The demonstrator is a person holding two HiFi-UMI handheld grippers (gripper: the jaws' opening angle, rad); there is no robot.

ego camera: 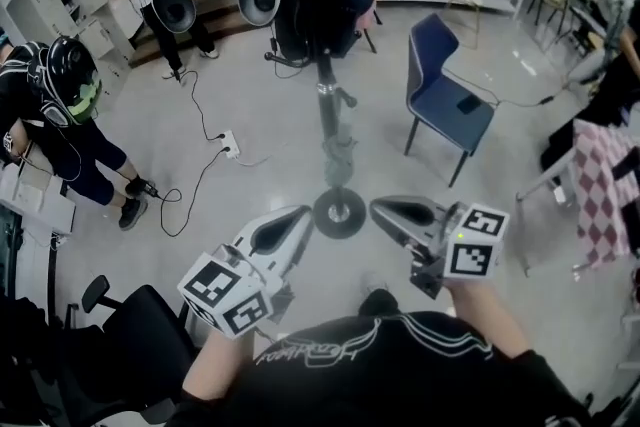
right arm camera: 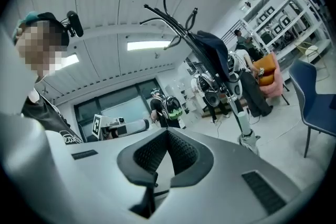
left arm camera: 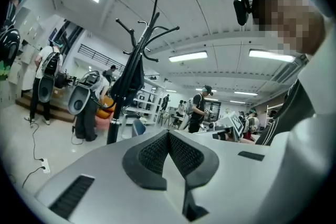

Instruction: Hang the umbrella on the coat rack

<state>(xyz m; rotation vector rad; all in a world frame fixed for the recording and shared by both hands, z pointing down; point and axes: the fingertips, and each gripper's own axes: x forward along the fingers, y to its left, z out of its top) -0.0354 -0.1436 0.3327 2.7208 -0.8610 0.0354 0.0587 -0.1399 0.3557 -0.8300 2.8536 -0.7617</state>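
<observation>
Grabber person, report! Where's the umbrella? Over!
Left gripper shut, empty. Right gripper same. Dark folded umbrella hangs on black metal coat rack. Nothing blocking.

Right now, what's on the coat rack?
A dark folded umbrella hangs on the coat rack, lying alongside its pole. The outstretched hooks above it look bare. Where the umbrella catches on the rack is hidden behind its own fabric.

The glossy grey floor (ego camera: 270, 105) carries the rack's round base (ego camera: 339, 212), a blue chair (ego camera: 447, 95) to its right, and a white power strip (ego camera: 229, 146) to its left.
</observation>
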